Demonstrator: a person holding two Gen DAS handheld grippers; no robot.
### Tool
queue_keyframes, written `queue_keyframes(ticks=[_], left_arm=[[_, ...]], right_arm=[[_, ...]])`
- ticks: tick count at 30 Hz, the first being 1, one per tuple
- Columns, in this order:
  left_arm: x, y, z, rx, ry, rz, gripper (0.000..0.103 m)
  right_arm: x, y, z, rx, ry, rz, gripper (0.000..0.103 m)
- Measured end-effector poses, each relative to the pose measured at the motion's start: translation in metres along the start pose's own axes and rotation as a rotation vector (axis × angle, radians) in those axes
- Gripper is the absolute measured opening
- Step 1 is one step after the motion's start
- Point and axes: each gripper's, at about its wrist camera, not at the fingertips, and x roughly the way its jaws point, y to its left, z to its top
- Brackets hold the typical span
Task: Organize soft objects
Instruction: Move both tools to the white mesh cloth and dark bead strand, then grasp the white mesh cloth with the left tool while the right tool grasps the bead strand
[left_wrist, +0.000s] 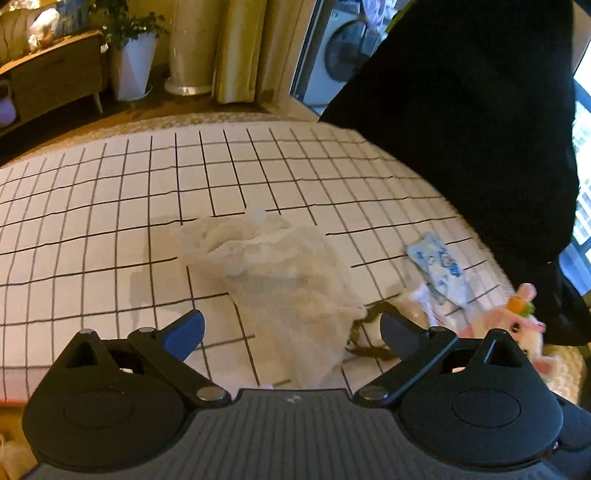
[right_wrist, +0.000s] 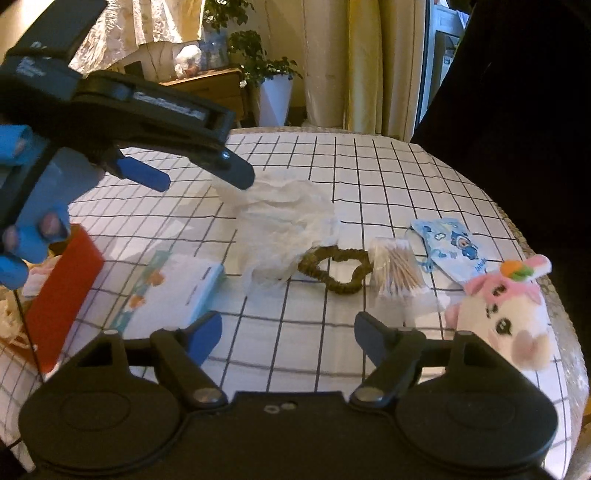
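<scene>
A crumpled white plastic bag (right_wrist: 284, 225) lies mid-table on the checked cloth; it also shows in the left wrist view (left_wrist: 280, 273). My left gripper (left_wrist: 291, 330) is open and hovers just above the bag; from the right wrist view it (right_wrist: 207, 175) hangs over the bag's far left edge. An olive scrunchie (right_wrist: 334, 267), a pack of cotton swabs (right_wrist: 397, 271), a blue child's face mask (right_wrist: 448, 249) and a pink-and-white plush toy (right_wrist: 511, 317) lie to the right. My right gripper (right_wrist: 288, 334) is open and empty near the table's front edge.
A red box (right_wrist: 61, 295) and a white tissue pack (right_wrist: 177, 288) sit at the left of the table (right_wrist: 369, 170). A dark-clothed person (left_wrist: 480, 129) stands at the right. A potted plant (left_wrist: 133, 62) and a wooden cabinet (left_wrist: 55, 77) stand beyond the table.
</scene>
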Motion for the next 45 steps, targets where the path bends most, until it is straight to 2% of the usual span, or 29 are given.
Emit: queue_keyframes(ticks=[3,8,12,18,21,23,32,33,35,37,40,42,45], left_arm=[[0.014,-0.001,0.009,0.034,-0.014,0.050,0.102],[0.033,0.015,0.032,0.066,-0.012,0.062,0.102],[0.059,0.023,0.042,0.131,0.073,0.043,0.102],[0.083,0.022,0.035,0.247,0.109,0.046,0.102],[0.091,0.021,0.031,0.268,0.129,0.037,0.102],[0.096,0.019,0.027,0.287,0.132,0.047,0.102],[0.103,0.013,0.017,0.289,0.085,0.075,0.099],[0.102,0.013,0.018,0.282,0.080,0.079,0.094],[0.099,0.013,0.020,0.272,0.061,0.083,0.078],[0.096,0.010,0.022,0.270,0.048,0.090,0.047],[0.094,0.006,0.021,0.274,0.044,0.098,0.024],[0.092,0.004,0.020,0.275,0.041,0.099,0.013],[0.087,0.003,0.018,0.274,0.029,0.095,0.011]], right_arm=[[0.017,-0.004,0.006,-0.006,0.018,-0.001,0.072],[0.037,-0.004,0.013,-0.054,0.032,-0.012,0.068],[0.052,-0.004,0.019,-0.094,0.048,-0.011,0.067],[0.072,-0.004,0.025,-0.113,0.071,-0.003,0.063],[0.081,-0.005,0.026,-0.107,0.086,-0.002,0.056],[0.085,-0.005,0.026,-0.104,0.088,-0.008,0.055],[0.091,-0.005,0.024,-0.084,0.085,-0.010,0.044],[0.091,-0.006,0.024,-0.079,0.084,-0.009,0.043],[0.092,-0.007,0.024,-0.075,0.081,-0.013,0.042],[0.092,-0.007,0.024,-0.067,0.078,-0.018,0.038],[0.092,-0.007,0.024,-0.058,0.074,-0.032,0.032],[0.091,-0.007,0.023,-0.053,0.071,-0.041,0.025],[0.088,-0.007,0.022,-0.040,0.072,-0.061,0.008]])
